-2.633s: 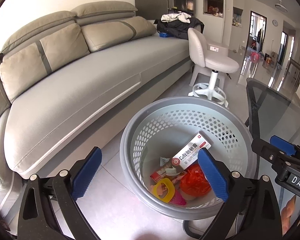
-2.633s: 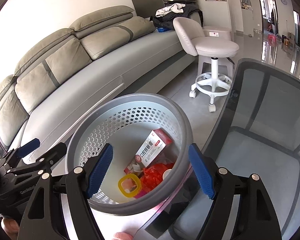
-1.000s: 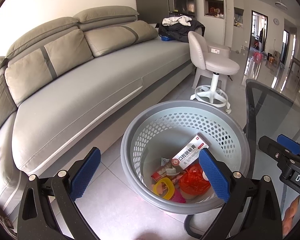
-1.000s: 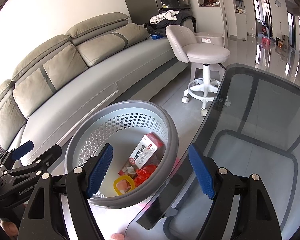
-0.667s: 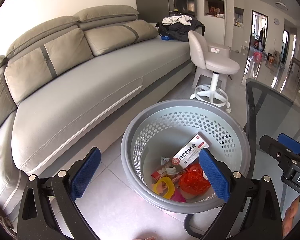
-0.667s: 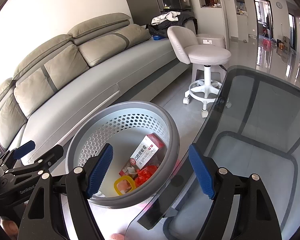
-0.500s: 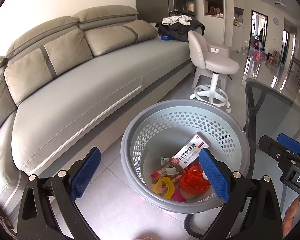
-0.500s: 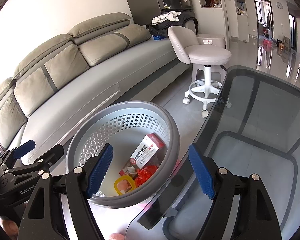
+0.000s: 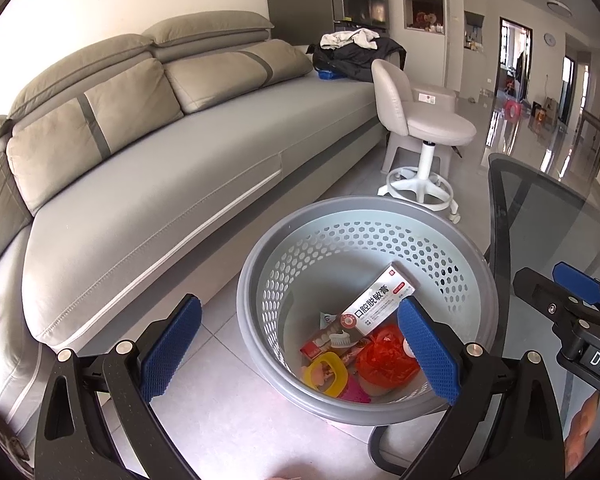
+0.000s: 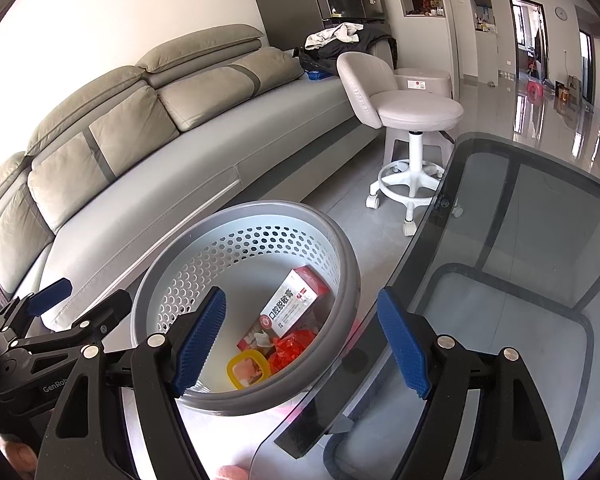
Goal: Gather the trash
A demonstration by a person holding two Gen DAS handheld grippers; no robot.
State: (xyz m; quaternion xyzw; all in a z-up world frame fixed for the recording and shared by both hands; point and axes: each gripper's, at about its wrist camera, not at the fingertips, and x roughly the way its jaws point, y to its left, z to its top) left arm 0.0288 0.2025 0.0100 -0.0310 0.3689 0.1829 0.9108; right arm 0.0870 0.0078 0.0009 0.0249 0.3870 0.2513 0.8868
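Note:
A grey perforated waste basket (image 9: 260, 256) stands on the floor between the sofa and a glass table; it also shows in the right wrist view (image 10: 348, 264). Inside lie a white and red toothpaste box (image 9: 376, 302), a red crumpled bag (image 9: 384, 356) and a yellow ring-shaped piece (image 9: 326, 372). My left gripper (image 9: 300, 354) is open and empty above the basket's near left rim. My right gripper (image 10: 302, 338) is open and empty above the basket's right rim and the table edge. The right gripper's fingers (image 9: 576, 284) also show in the left wrist view.
A grey sofa (image 9: 172, 168) runs along the left with clothes (image 9: 356, 52) piled at its far end. A white swivel stool (image 9: 424, 128) stands beyond the basket. A dark glass table (image 10: 520, 264) lies to the right over tiled floor.
Both grippers have pulled back and up a little from the basket since the oldest frames. In the last second almost nothing moves. Both stay open and empty.

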